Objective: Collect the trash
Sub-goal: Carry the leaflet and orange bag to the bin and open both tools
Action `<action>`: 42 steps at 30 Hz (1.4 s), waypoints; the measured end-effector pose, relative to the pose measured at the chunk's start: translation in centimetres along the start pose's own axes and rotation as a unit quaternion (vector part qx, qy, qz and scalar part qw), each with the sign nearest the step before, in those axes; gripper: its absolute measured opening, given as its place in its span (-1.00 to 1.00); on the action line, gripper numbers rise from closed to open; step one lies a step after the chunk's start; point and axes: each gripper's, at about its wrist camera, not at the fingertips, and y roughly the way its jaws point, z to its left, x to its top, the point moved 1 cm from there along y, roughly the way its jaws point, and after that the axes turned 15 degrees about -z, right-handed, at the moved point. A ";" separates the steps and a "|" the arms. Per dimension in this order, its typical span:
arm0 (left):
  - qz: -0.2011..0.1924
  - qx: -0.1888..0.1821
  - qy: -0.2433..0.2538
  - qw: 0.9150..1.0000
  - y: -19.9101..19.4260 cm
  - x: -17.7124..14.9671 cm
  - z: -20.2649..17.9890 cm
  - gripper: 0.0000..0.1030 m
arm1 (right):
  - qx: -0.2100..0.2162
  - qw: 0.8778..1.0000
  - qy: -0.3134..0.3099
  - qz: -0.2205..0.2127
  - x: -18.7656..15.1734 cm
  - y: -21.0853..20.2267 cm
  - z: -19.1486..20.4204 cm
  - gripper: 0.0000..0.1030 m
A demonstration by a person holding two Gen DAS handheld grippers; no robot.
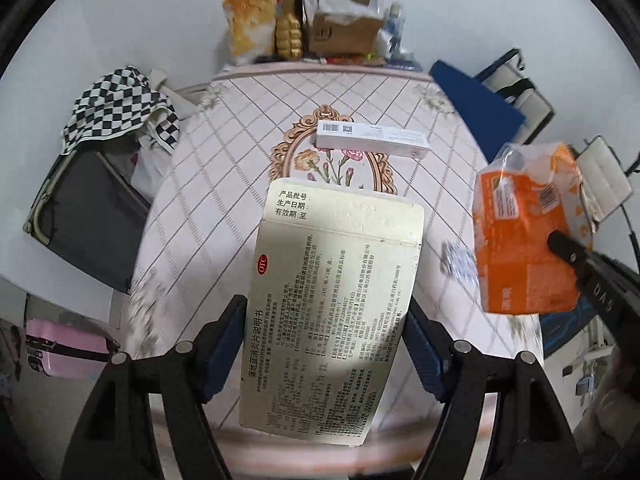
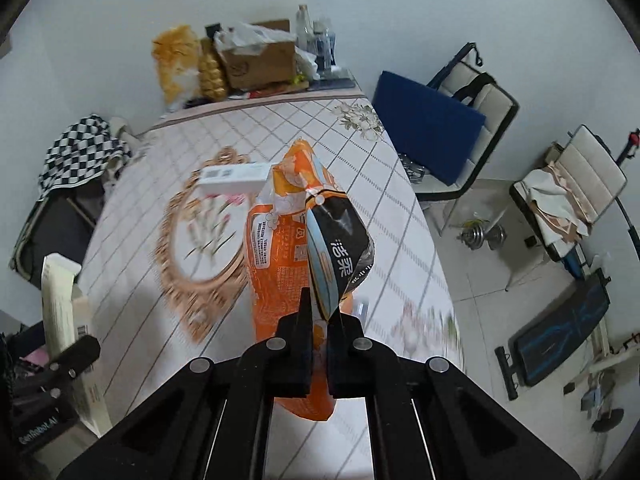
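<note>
A: Left tongs (image 1: pixel 326 344) clamp the flattened medicine carton (image 1: pixel 332 304) above the bench's (image 1: pixel 200 216) six o'clock edge; right tongs (image 2: pixel 320 316) pinch the orange wrapper (image 2: pixel 280 264) tight, also aloft.

B: White box (image 1: pixel 372 140) remains at twelve o'clock. I'd bin both first, keeping grips firm.

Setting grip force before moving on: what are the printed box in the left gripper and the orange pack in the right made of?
Printed box: looks like thin matte paperboard, with flat faces and a creased flap.
Orange pack: apparently glossy soft plastic film, wrinkled with shiny highlights, crumpling in the right gripper.
</note>
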 end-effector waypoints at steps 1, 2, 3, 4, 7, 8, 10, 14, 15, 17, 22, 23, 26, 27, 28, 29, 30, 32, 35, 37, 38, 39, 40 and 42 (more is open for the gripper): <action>-0.003 -0.003 0.002 1.000 -0.4 -0.5 0.5 0.41 | -0.001 1.000 0.003 -0.003 -1.0 -1.8 0.4 -0.92; -0.007 -0.008 0.005 1.000 -2.4 -1.8 1.2 0.41 | -0.002 1.000 0.008 -0.006 -2.1 -3.8 0.7 -0.92; -0.007 -0.011 0.007 1.000 -3.0 -2.4 1.5 0.41 | -0.003 1.000 0.010 -0.008 -3.0 -5.4 1.1 -0.92; -0.007 -0.016 0.010 1.000 -4.6 -3.6 2.1 0.41 | -0.005 1.000 0.015 -0.010 -4.3 -7.4 1.4 -0.92; -0.005 -0.026 0.016 1.000 -7.1 -6.0 3.1 0.41 | -0.001 0.999 0.032 -0.008 -8.2 -12.8 2.3 -0.92; 0.000 -0.029 0.018 0.999 -7.9 -7.0 3.4 0.41 | 0.001 0.999 0.037 -0.005 -9.6 -14.4 2.6 -0.92; 0.013 -0.033 0.021 0.999 -9.2 -9.1 3.8 0.41 | 0.011 0.999 0.044 0.011 -12.6 -17.1 3.0 -0.92; 0.050 -0.046 0.012 0.998 -10.1 -13.7 4.1 0.42 | 0.028 0.997 0.052 0.049 -18.5 -20.5 3.1 -0.92; 0.062 -0.047 0.009 0.997 -9.9 -14.9 4.2 0.42 | 0.035 0.995 0.058 0.071 -20.8 -20.8 3.0 -0.92; 0.091 -0.044 0.000 0.995 -8.9 -17.8 4.5 0.41 | 0.045 0.991 0.068 0.106 -24.4 -21.0 2.7 -0.92; 0.171 -0.029 -0.024 0.985 -3.0 -26.1 4.8 0.41 | 0.068 0.969 0.100 0.216 -35.2 -16.6 1.7 -0.92; 0.182 -0.031 -0.030 0.982 -1.8 -27.5 4.9 0.41 | 0.069 0.963 0.109 0.235 -37.5 -15.2 1.4 -0.92; 0.218 -0.031 -0.053 0.974 3.7 -33.2 5.3 0.41 | 0.078 0.944 0.140 0.288 -44.7 -10.5 0.9 -0.92; 0.227 -0.036 -0.060 0.972 5.1 -34.5 5.4 0.41 | 0.081 0.938 0.151 0.301 -46.9 -9.0 0.8 -0.92; 0.238 -0.039 -0.069 0.968 7.0 -36.2 5.6 0.41 | 0.087 0.931 0.162 0.315 -49.6 -7.0 0.8 -0.92; 0.252 -0.049 -0.084 0.963 9.7 -38.4 5.8 0.42 | 0.086 0.927 0.170 0.322 -51.5 -5.6 0.7 -0.92; 0.263 -0.056 -0.099 0.958 11.8 -40.0 6.2 0.42 | 0.088 0.923 0.177 0.329 -53.4 -4.0 0.8 -0.92; 0.278 -0.063 -0.121 0.951 15.5 -42.7 6.8 0.43 | 0.090 0.915 0.189 0.345 -57.4 -0.4 1.1 -0.92; 0.293 -0.070 -0.138 0.944 21.3 -46.1 7.6 0.45 | 0.105 0.905 0.202 0.359 -62.8 4.5 2.0 -0.92; 0.298 -0.068 -0.141 0.942 23.4 -47.4 7.9 0.60 | 0.117 0.900 0.201 0.368 -65.6 7.3 2.8 -0.91; 0.302 -0.068 -0.142 0.940 24.6 -48.1 8.0 0.84 | 0.119 0.900 0.196 0.372 -66.8 8.5 3.2 -0.91; 0.304 -0.067 -0.140 0.940 25.6 -48.5 8.2 0.90 | 0.127 0.897 0.191 0.378 -68.1 9.7 3.7 -0.90; 0.304 -0.065 -0.134 0.941 26.1 -48.8 8.2 0.90 | 0.135 0.894 0.188 0.384 -68.9 10.9 4.1 -0.88; 0.303 -0.060 -0.125 0.943 26.1 -49.4 8.2 0.90 | 0.149 0.886 0.180 0.400 -70.8 12.4 5.0 -0.56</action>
